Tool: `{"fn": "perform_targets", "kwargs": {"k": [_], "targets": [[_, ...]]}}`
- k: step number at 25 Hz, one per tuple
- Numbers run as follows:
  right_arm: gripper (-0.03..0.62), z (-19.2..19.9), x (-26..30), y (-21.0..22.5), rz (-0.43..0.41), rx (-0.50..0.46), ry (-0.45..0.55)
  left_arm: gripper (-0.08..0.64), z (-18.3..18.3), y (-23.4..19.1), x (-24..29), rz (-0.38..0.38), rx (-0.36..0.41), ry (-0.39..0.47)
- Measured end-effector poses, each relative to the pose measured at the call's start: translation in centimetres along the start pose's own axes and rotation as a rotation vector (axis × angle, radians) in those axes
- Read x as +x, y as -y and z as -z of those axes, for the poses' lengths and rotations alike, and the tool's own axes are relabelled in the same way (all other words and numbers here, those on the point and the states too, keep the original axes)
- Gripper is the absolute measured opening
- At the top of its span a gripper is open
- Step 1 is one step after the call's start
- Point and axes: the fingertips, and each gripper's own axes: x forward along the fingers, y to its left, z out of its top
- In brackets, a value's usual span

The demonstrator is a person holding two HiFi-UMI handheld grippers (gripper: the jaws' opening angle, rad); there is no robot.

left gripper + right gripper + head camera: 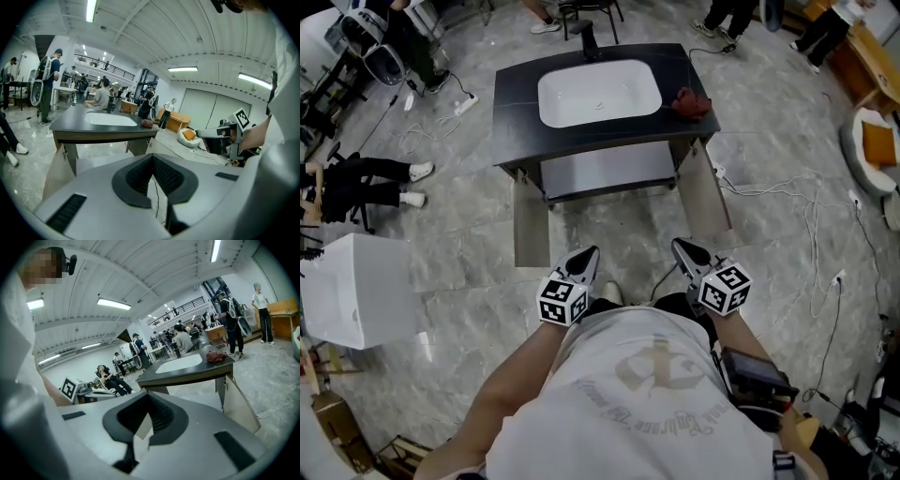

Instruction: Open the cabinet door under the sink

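Holding your left gripper [584, 257] and right gripper [683, 249] clenched empty, well apart from the sink [600, 92], fits: the 2 cabinet doors [531, 225] beneath already stand open.

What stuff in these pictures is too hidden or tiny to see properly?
Cabinet inside, head view: the black countertop covers its back part.
Red thing on the countertop, every view: too small to tell what it is.
Faucet, head view: small and dark, shape unclear.
People behind the sink, head view: top edge cuts them off, only legs show.
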Motion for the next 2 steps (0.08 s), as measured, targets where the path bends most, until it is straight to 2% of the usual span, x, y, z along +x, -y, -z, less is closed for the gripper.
{"fn": "perform_targets", "kwargs": {"k": [2], "targets": [[0.012,0.02,-0.29,0.18,0.006,-0.001,-0.002,0.009,-0.12,0.33,0.37,0.008,0.002,0.000]]}}
